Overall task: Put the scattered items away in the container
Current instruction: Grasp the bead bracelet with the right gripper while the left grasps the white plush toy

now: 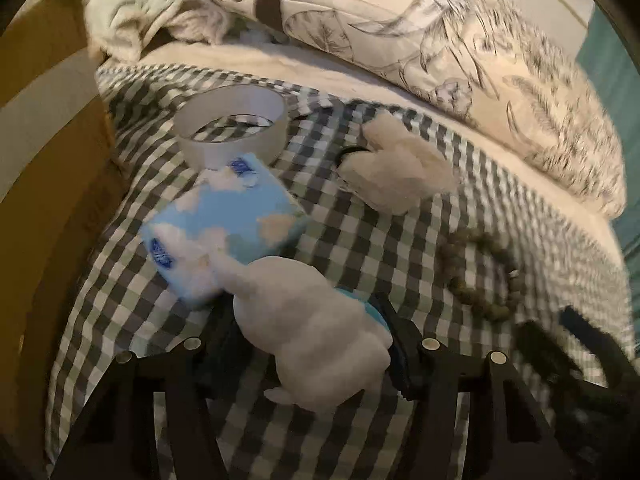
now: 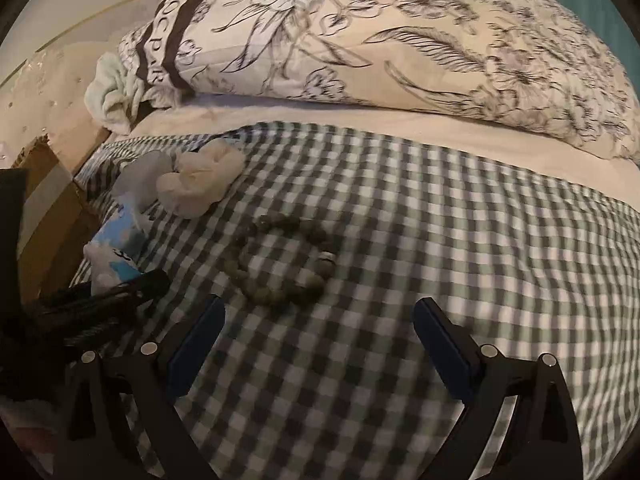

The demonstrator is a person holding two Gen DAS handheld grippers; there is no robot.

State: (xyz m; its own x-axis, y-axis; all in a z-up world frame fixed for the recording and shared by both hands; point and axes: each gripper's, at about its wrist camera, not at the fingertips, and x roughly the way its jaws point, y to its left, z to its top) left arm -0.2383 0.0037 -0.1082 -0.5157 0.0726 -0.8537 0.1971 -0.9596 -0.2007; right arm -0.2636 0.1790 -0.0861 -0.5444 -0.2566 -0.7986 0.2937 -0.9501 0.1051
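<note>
Nearest the left cam, a white plush toy (image 1: 316,332) sits between the left gripper (image 1: 308,356) fingers; its blue pad shows against the toy's right side, the other finger is hidden behind the fluff. Looks like it's clamped on the toy, tho how firm I can't tell. Toy's head end pokes fwd and overlaps a blue tissue pack (image 1: 224,232). Beyond that: a tape roll (image 1: 232,124) standing flat, and a cream fluffy scrunchie (image 1: 396,172) to the right. A bead bracelet (image 1: 480,272) lies right of the toy, all on the checked blanket (image 1: 360,240)

Right gripper (image 2: 320,340) hangs w/ jaws wide apart, nothing between them, bead bracelet just ahead of its tips

Container itself isn't clearly in either view, maybe the cardboard at left edge, can't say

Risks, as I judge: soft plush squashes, so a shallow pinch could slip on lift; toy may drag the tissue pack along; beads could snag or slide on the soft blanket when the right one closes
</note>
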